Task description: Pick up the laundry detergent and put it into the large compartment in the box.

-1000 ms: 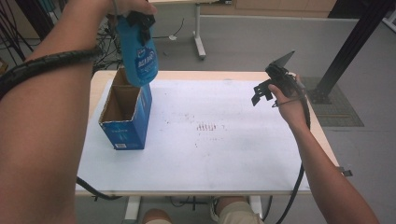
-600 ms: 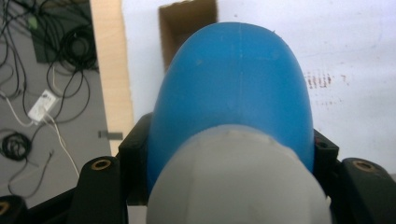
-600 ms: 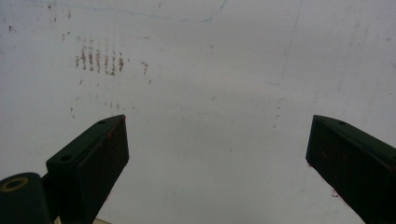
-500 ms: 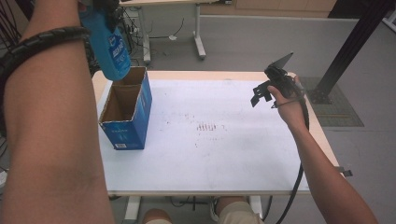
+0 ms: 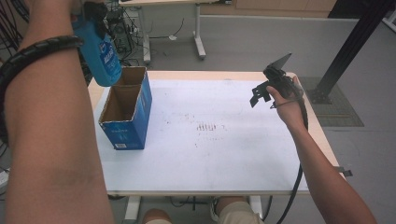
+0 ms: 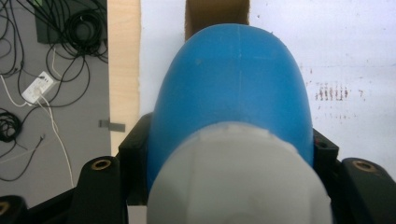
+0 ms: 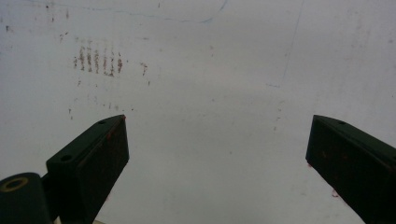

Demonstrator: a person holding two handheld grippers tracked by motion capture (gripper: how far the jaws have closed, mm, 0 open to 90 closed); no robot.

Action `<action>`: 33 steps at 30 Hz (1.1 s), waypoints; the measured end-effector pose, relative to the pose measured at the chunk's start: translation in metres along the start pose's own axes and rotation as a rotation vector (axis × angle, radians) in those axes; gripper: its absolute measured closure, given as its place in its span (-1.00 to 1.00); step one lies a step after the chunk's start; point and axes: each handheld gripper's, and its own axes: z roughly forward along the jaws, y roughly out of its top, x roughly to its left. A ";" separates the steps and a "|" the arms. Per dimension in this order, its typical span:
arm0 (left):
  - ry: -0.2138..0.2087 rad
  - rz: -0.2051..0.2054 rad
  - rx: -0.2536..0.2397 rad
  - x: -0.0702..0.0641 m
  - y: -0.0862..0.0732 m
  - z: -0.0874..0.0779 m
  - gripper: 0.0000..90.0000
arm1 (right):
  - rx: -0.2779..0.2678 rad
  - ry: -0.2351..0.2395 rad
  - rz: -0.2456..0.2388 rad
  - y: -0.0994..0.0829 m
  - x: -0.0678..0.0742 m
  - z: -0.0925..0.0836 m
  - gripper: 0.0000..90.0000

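One blue bottle (image 5: 100, 51) clamped in your left gripper (image 5: 95, 11), held above the table's (image 5: 233, 154) far left corner, beside the open cardboard box (image 5: 126, 112), interior apparently empty, your right gripper (image 5: 258, 95) spread wide, holding nothing.

Table (image 5: 233, 158): white top, pale wood edge showing along the far and left sides. 1 blue cardboard box (image 5: 126, 119) stands on it near the left edge, open at the top. Brownish smudge marks (image 5: 208, 127) sit mid-table.
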 end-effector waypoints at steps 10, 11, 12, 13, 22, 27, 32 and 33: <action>-0.001 -0.028 0.004 0.003 0.002 0.021 -0.17 | -0.005 0.002 0.000 -0.002 -0.006 0.001 -0.87; -0.003 -0.030 0.008 0.004 0.003 0.024 -0.17 | -0.005 0.004 0.002 -0.002 -0.006 0.002 -0.87; -0.003 -0.030 0.008 0.004 0.003 0.024 -0.17 | -0.005 0.002 0.002 -0.002 -0.006 0.002 -0.87; -0.007 -0.031 0.012 0.005 0.003 0.029 -0.17 | -0.004 0.002 0.003 -0.002 -0.006 0.002 -0.87; -0.020 -0.047 0.016 0.014 0.000 0.056 -0.17 | 0.001 0.000 0.003 -0.001 -0.005 0.003 -0.87; -0.021 -0.052 0.026 0.017 -0.001 0.071 -0.17 | -0.001 -0.001 0.007 -0.002 -0.005 0.002 -0.87; -0.022 -0.053 0.042 0.018 -0.001 0.090 -0.17 | -0.003 0.001 0.007 -0.003 -0.005 0.001 -0.87; -0.022 -0.053 0.042 0.018 -0.001 0.090 -0.17 | -0.003 0.002 0.007 -0.003 -0.005 0.001 -0.87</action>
